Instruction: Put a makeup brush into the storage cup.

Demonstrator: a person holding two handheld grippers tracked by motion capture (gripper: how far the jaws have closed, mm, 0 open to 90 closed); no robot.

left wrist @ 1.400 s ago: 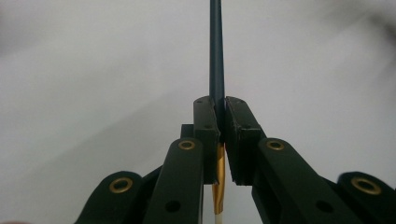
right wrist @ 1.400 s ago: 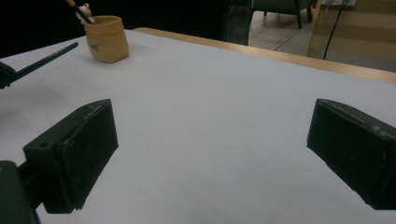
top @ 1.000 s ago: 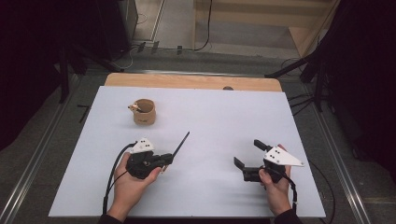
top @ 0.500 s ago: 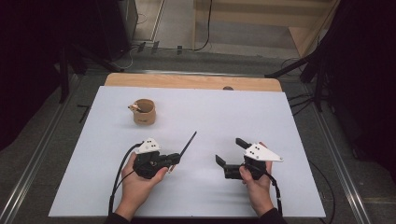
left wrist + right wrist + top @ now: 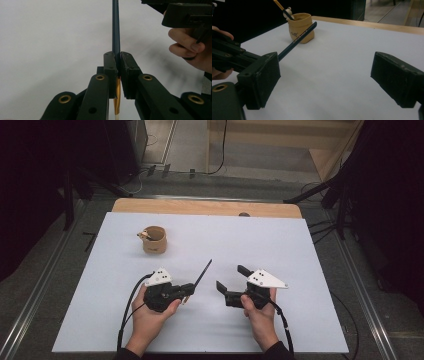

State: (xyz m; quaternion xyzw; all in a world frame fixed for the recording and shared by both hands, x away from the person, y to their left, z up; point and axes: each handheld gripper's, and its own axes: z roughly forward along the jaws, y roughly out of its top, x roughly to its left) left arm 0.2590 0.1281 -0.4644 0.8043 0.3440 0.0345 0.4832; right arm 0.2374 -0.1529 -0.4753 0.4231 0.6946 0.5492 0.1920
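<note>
A dark pencil [image 5: 202, 274] with a gold band near its back end sticks out forward and to the right, clamped in my left gripper [image 5: 189, 290]. In the left gripper view the pads are shut on the pencil [image 5: 115, 30] at the left gripper [image 5: 118, 58]. My right gripper [image 5: 231, 277] hovers just right of the pencil's tip, pointing left. Its jaws stand wide apart and have just been closing a little, with nothing between them. The right gripper view shows the right gripper [image 5: 327, 75], the pencil [image 5: 297, 41] past its left pad, and the left gripper [image 5: 227, 55] at the left edge.
A tan cup [image 5: 153, 240] holding another pencil and a small figure stands at the back left of the white sheet [image 5: 300, 250]; it is the cup [image 5: 300, 27] behind the held pencil. A wooden table edge [image 5: 200, 206] runs along the back. Cables trail from both grippers.
My right gripper has moved left, closer to the pencil's tip. The left gripper has barely shifted and still grips the pencil.
</note>
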